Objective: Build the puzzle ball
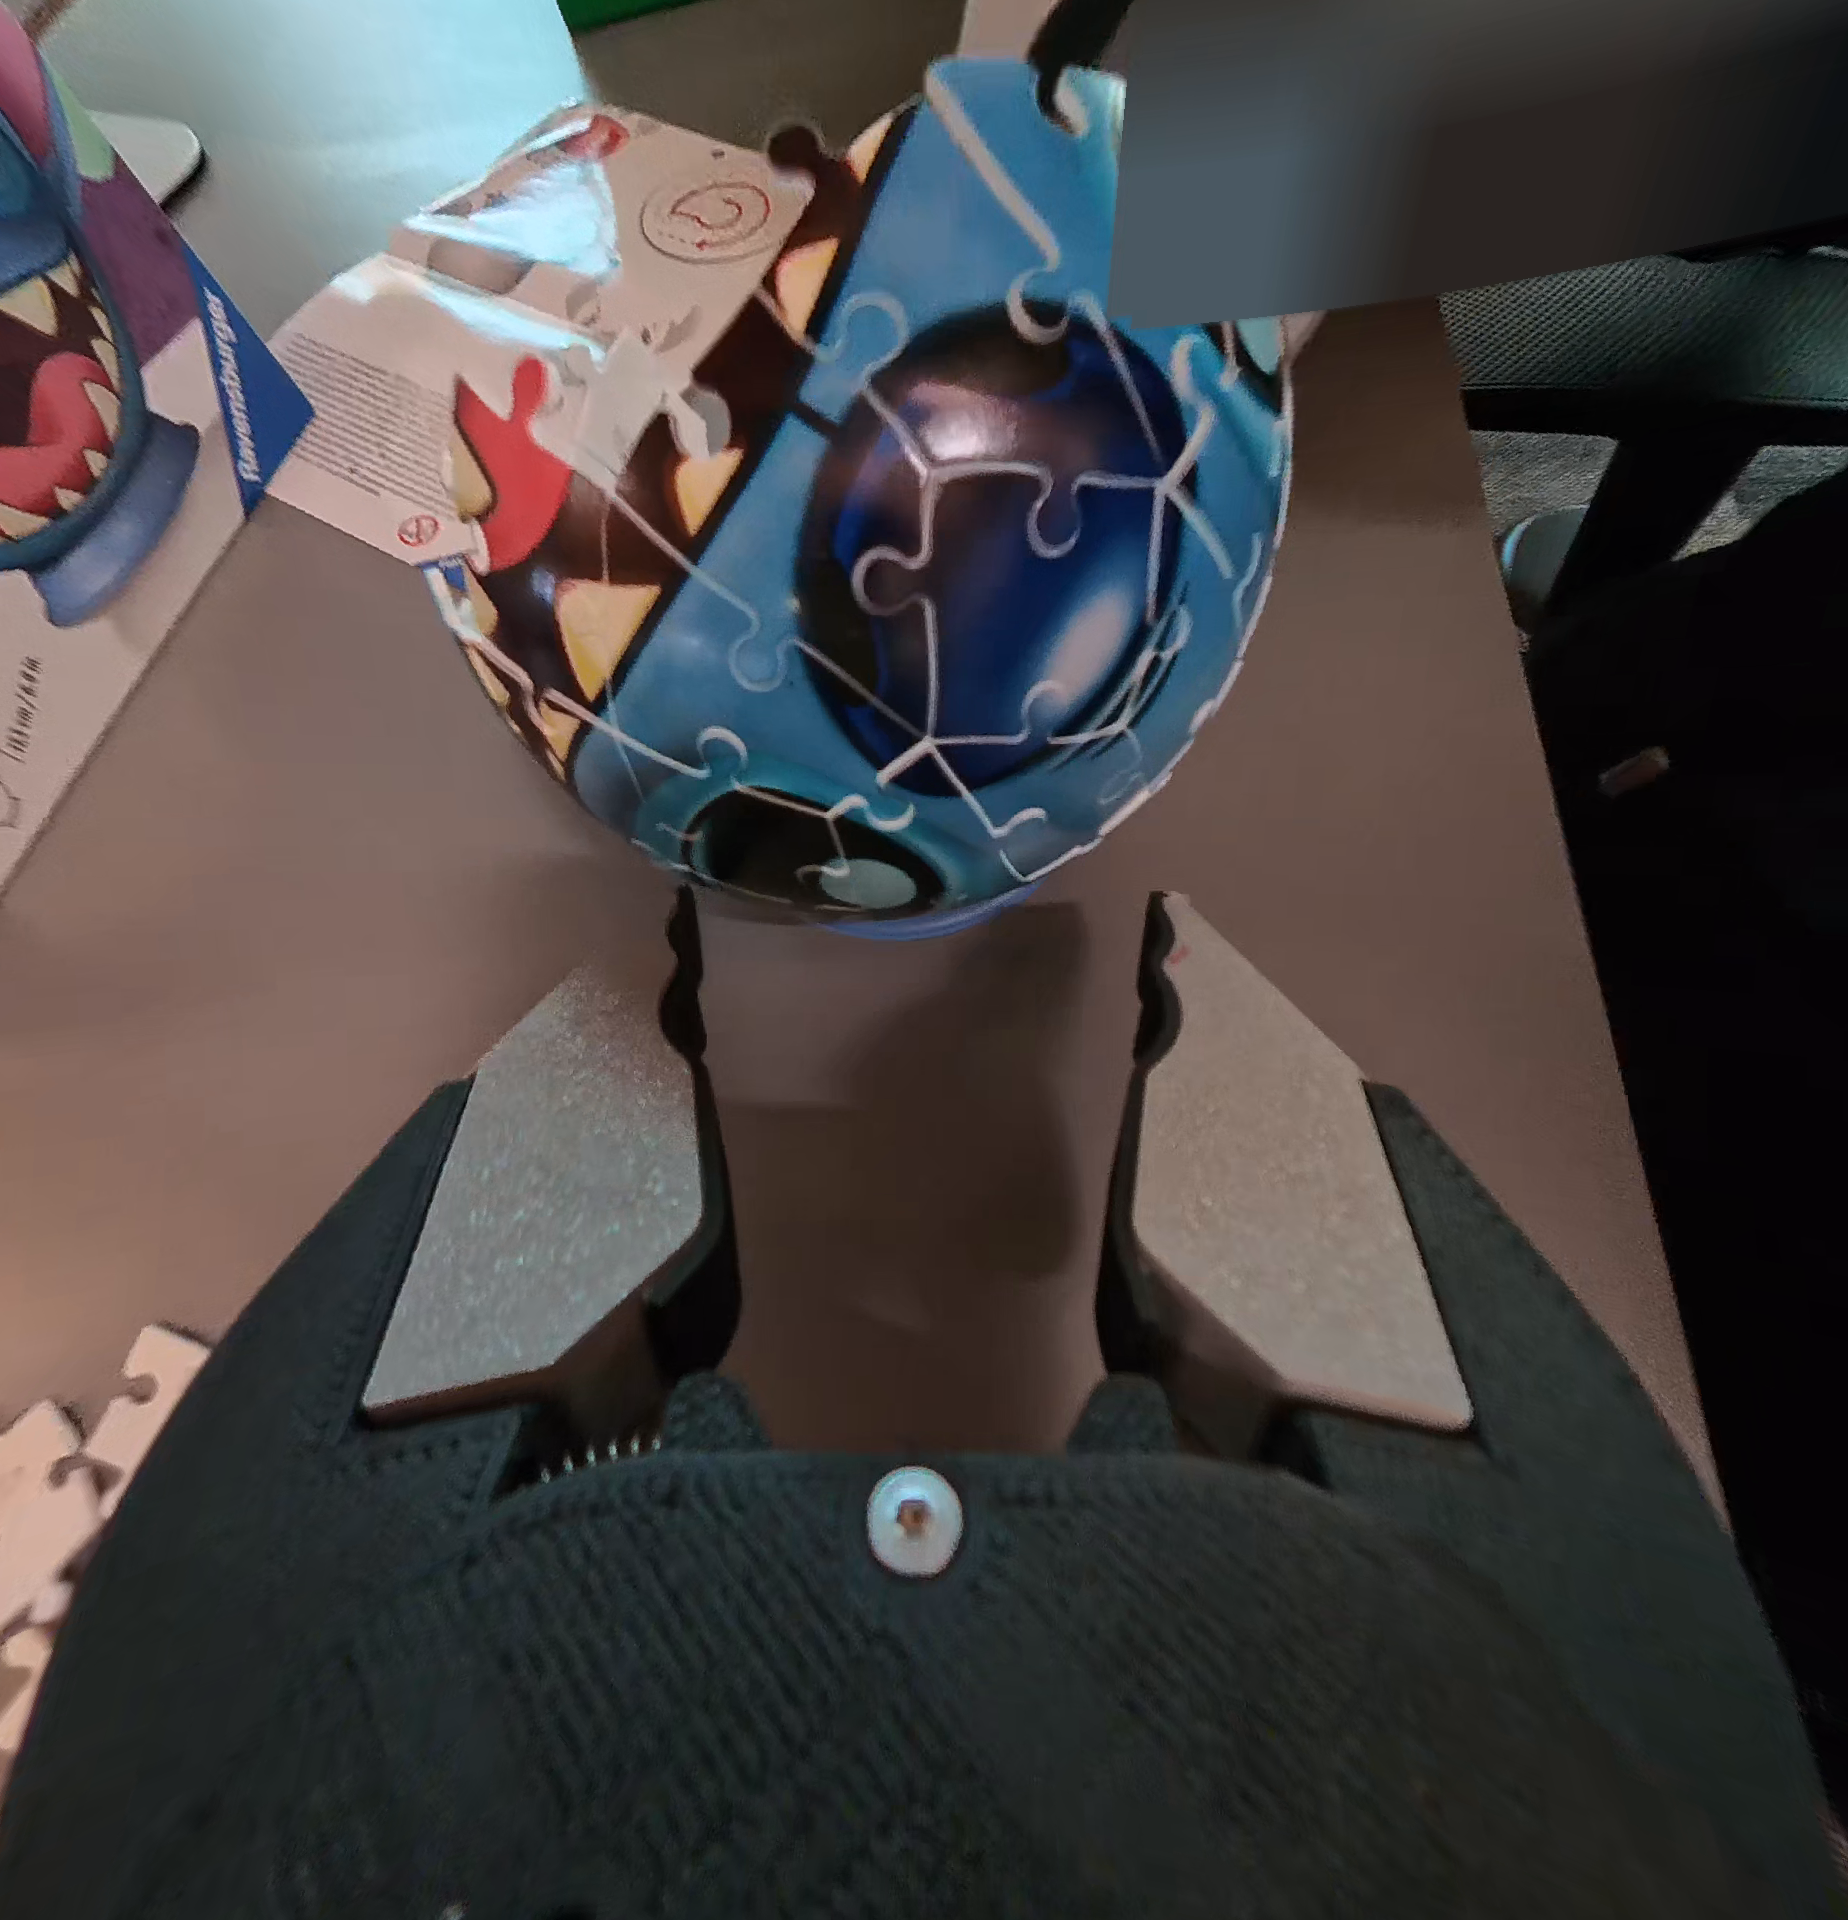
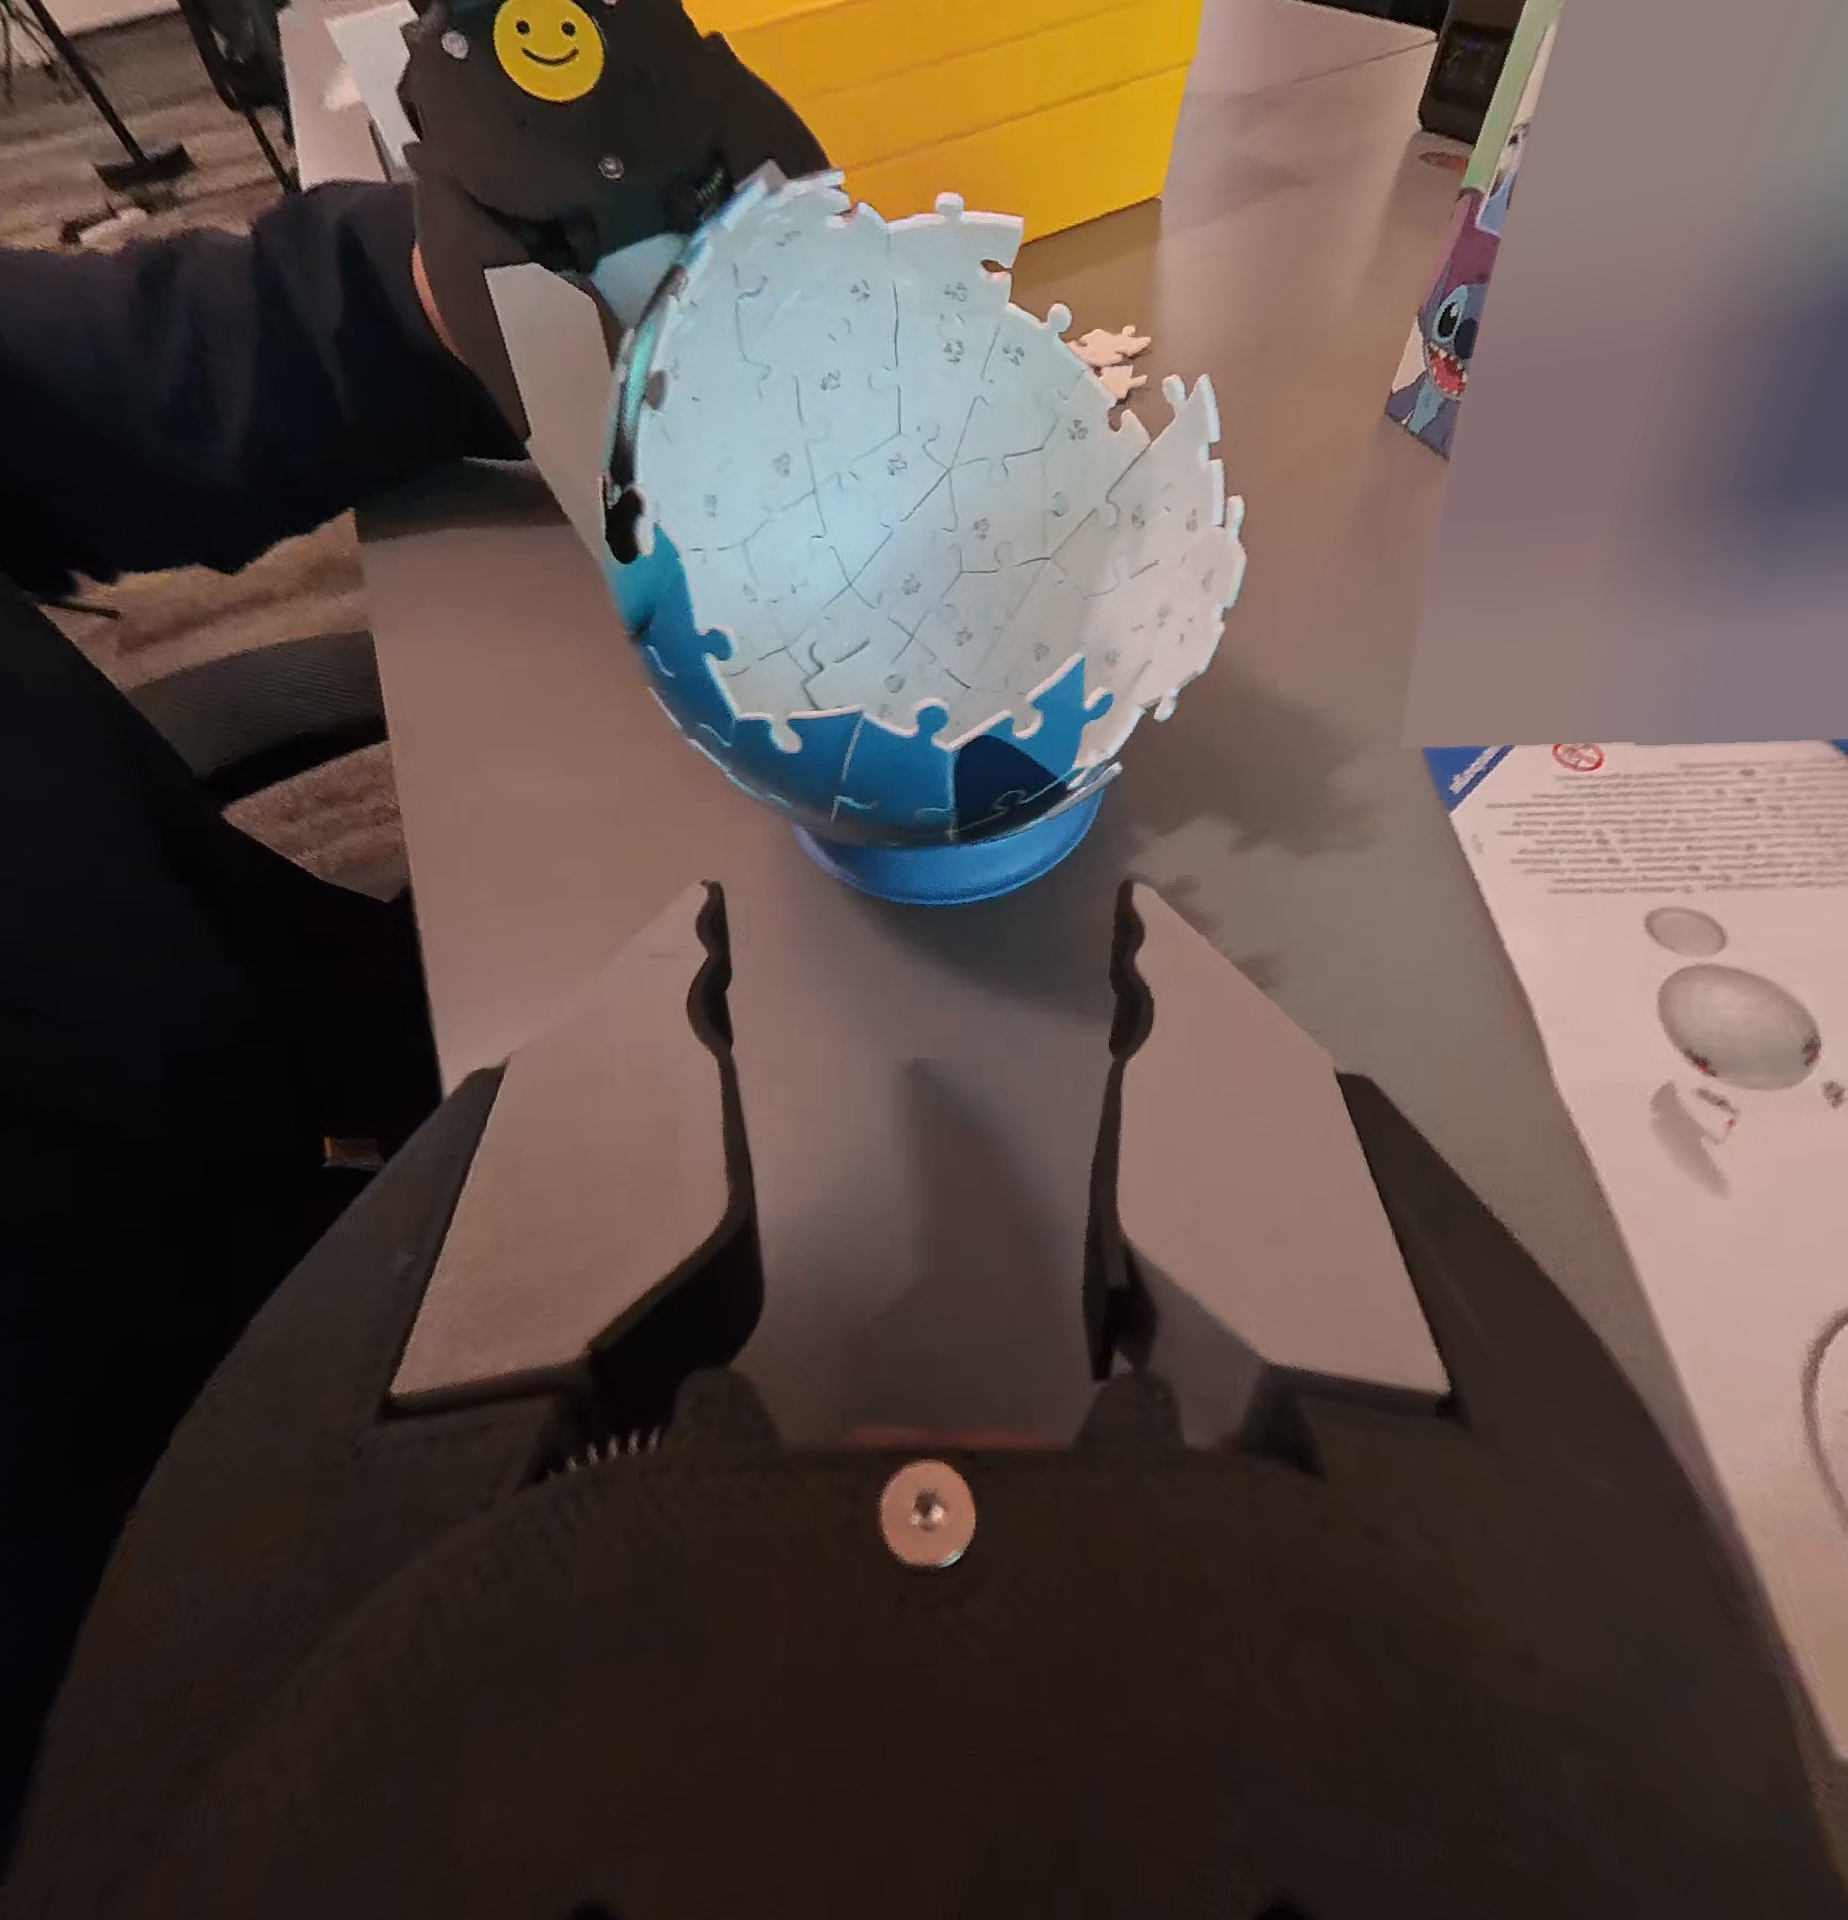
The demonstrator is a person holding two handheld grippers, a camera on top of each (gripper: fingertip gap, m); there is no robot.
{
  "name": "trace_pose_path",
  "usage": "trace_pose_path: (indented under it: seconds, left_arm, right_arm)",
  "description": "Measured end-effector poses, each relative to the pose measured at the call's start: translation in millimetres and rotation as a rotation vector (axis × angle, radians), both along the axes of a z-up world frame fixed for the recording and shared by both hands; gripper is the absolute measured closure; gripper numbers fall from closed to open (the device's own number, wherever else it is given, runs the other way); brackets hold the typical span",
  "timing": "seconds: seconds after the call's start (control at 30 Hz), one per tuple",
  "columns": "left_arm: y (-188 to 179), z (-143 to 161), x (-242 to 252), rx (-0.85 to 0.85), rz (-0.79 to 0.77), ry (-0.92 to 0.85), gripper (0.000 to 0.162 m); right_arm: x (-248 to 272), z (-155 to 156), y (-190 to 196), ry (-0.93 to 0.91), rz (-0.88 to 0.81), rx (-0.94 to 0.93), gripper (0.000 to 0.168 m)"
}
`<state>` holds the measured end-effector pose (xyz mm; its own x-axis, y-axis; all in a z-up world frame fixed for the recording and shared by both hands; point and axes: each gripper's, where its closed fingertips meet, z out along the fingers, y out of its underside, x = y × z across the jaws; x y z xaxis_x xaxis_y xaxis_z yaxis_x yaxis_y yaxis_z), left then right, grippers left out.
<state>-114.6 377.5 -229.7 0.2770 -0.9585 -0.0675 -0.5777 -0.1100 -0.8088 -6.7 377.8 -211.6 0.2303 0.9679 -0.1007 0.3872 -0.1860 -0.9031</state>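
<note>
Ball [image 1: 899,540], part-built, stood on a blue stand near the worktop's [image 1: 276,852] far edge in the left wrist view, printed shell facing. Left gripper [image 1: 920,925] hung just short of it, jaws apart, nothing between. Loose pieces [image 1: 37,1475] lay at the near left edge.

Seen from the right wrist view: open white hollow [image 2: 899,499] with a jagged rim, on the stand [image 2: 951,852]. Right gripper [image 2: 920,914] spread wide, empty. Instruction sheet [image 2: 1678,1039] by the right edge. Judged light, thin-walled, fragile at the toothed rim; best held by the stand or the closed lower shell.
</note>
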Motion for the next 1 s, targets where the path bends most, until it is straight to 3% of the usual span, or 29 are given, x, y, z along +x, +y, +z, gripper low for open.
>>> trace_pose_path:
  seconds: [0.27,0.47,1.0]
  left_arm:
    - [4,2,0,-0.004,-0.046,0.007,0.076]
    - [9,3,0,0.014,-0.077,0.014,0.064]
    - [18,1,9,0.098,-0.203,0.012,0.057]
  right_arm:
    - [-5,7,-4,0.087,-0.149,-0.086,0.091]
    - [-16,7,-14,0.111,-0.122,-0.154,0.086]
    - [-29,-3,-4,-0.007,-0.184,-0.016,0.083]
